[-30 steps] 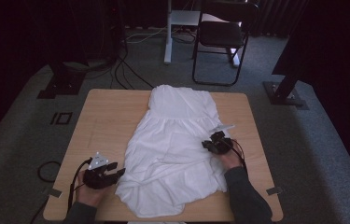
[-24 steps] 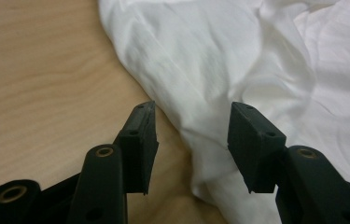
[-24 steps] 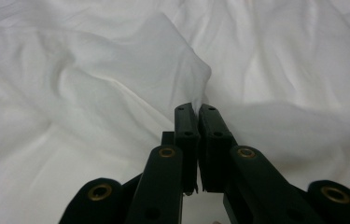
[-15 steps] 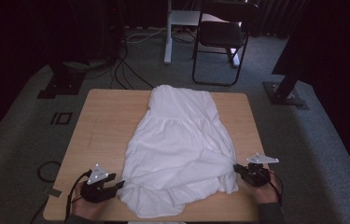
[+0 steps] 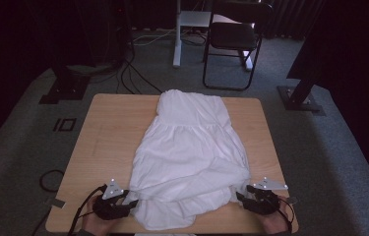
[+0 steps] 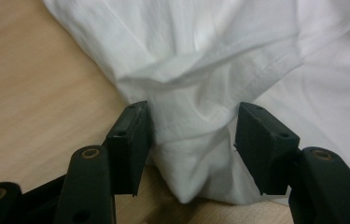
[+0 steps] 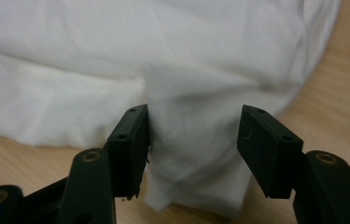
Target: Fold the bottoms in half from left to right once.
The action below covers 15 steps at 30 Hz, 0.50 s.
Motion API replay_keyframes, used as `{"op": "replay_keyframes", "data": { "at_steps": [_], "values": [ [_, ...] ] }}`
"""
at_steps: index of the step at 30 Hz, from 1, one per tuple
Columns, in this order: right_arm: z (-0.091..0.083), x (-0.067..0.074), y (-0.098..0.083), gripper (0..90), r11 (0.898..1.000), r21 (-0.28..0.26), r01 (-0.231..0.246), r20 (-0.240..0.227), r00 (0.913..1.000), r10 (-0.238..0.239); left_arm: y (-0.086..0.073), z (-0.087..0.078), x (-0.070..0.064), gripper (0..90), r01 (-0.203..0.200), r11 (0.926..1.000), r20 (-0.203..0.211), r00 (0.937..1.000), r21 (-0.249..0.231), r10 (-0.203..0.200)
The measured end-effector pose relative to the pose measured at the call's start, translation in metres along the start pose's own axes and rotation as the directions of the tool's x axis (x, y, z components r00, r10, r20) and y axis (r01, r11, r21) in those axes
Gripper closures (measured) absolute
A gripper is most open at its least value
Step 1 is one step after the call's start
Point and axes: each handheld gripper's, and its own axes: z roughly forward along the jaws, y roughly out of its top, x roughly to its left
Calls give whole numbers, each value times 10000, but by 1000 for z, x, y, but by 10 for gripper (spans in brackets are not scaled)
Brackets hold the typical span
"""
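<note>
- The white dress (image 5: 189, 152) lies spread on the wooden table (image 5: 108, 132), its narrow top toward the upper middle of the high view and its crumpled hem along the bottom edge.
- Your left gripper (image 5: 118, 206) sits at the lower left, at the hem's left corner. Its jaws have just been opening and stand partly apart, with a bunched fold of dress (image 6: 196, 140) between them.
- Your right gripper (image 5: 251, 199) sits at the lower right. Its jaws have just been opening wide, with a hem fold (image 7: 196, 158) loose between them.
</note>
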Motion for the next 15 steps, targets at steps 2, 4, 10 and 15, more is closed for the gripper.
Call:
{"op": "replay_keyframes", "data": {
  "at_steps": [2,4,10,15],
  "values": [
    [1,-5,-3,635,9996,261,-114,-59,9999,116,0,1,-2,529,-107,9999,-202,9997,-26,106],
    [-3,-9,-5,779,9994,303,-186,28,9998,186,0,-1,0,767,-45,10000,-240,9997,-41,44],
    [-51,-35,-9,862,9942,-760,-758,1346,9872,856,-3,-30,14,864,384,9948,-1608,9855,-939,-532],
    [-93,-59,-17,850,9755,-1784,-1290,2330,9576,1693,-7,-46,22,863,579,9917,-2238,9711,-1147,-826]
  ]
}}
